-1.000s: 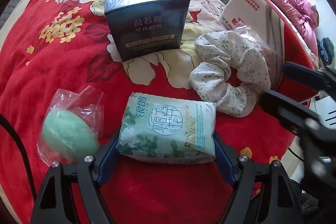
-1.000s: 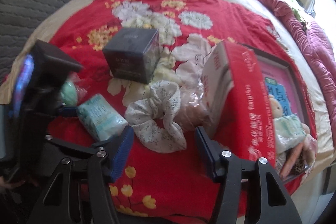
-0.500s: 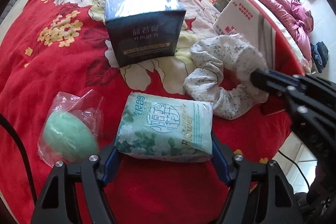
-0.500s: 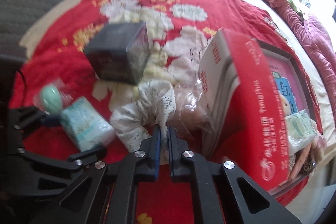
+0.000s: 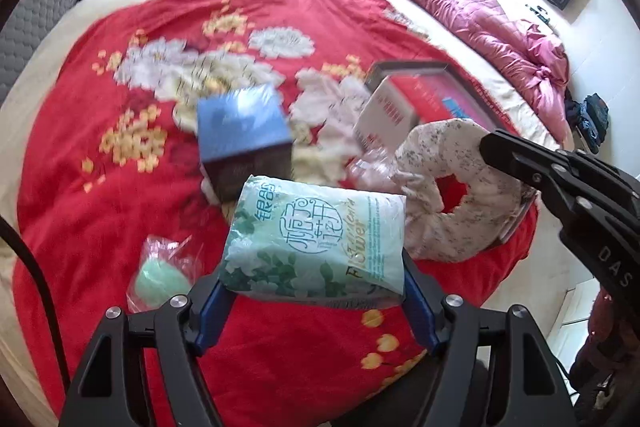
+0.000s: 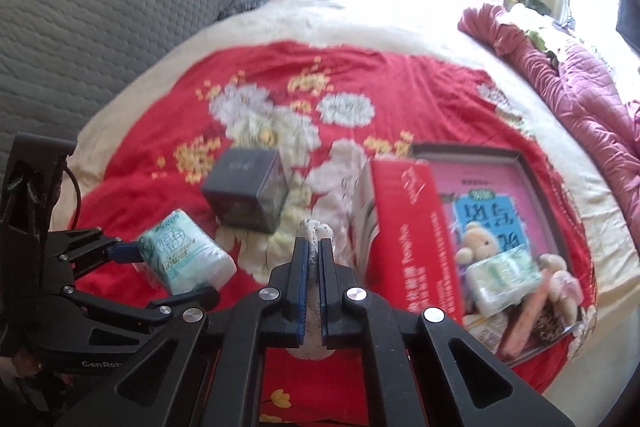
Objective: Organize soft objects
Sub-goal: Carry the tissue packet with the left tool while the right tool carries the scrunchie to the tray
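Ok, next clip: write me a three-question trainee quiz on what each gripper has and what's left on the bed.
1. True or false: the left gripper holds the tissue pack.
2. The right gripper is shut on: A) the dark box B) the scrunchie C) the green sponge.
3. Fill in: the teddy bear lies in the open ____.

Key: 1 true. 2 B. 3 box; the dark box and green sponge lie on the red blanket.

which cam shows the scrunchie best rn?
Left wrist: the whole floral scrunchie shows as a ring, lifted, with the right gripper pinching its rim. Right wrist shows only an edge-on sliver between the closed fingers.
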Tool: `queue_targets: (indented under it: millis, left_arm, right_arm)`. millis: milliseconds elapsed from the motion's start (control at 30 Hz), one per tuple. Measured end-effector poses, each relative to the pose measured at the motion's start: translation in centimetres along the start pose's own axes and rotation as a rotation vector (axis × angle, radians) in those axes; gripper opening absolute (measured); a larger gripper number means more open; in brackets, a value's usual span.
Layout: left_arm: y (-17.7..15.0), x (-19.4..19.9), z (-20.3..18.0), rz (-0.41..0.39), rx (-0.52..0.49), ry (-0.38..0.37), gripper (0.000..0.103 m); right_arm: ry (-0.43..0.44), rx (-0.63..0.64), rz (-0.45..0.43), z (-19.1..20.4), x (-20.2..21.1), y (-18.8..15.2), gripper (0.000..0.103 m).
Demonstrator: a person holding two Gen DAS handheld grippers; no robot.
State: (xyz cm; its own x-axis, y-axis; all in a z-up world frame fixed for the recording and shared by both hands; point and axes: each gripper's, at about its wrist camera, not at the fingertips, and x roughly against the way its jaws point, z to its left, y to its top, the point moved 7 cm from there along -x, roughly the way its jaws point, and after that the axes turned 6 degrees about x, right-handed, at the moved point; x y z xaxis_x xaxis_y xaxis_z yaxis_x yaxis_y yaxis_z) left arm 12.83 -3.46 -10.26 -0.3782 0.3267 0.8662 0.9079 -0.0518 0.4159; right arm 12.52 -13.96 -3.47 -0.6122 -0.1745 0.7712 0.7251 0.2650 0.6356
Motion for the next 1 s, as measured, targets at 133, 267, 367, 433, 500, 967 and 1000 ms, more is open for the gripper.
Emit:
queue_targets:
  millis: [133, 267, 367, 433, 500, 967, 1000]
  left_arm:
    - [1.6, 1.2, -2.0, -0.031, -0.019, -0.002, 0.074]
    - [3.3, 2.1, -4.5, -0.052, -0.049, -0.016, 0.074]
    - [4.5, 2.6, -6.5, -0.076, -0.077, -0.023, 0.074]
    - [5.5, 2.9, -8.2, -0.092, -0.098, -0.029, 0.074]
    - [6.4, 2.9, -9.8, -0.099, -0.117, -0.038, 0.074]
    - [9.4, -1.6, -19.3, -0.064, -0.251, -0.042, 0.074]
    - [9.5, -2.2, -19.6, -0.055, -0.256, -0.040, 0.074]
  right_arm:
    - [-0.014, -0.008, -0.045, -1.3, 1.8, 0.9, 0.002]
    - [-0.040, -0.040, -0.085, -3.9, 3.9, 1.8, 0.002]
    - [-0.069, -0.065, -0.114, -6.5, 5.8, 2.2, 0.002]
    - [-0.094, -0.074, -0.134, -8.4, 7.2, 2.6, 0.002]
    - [-0.120, -0.083, -0.152, -10.0, 8.2, 2.7, 0.002]
    - [-0.184, -0.171, -0.184, -19.1, 10.8, 1.5, 0.002]
    - [-0.189, -0.177, -0.184, -19.4, 10.7, 1.4, 0.002]
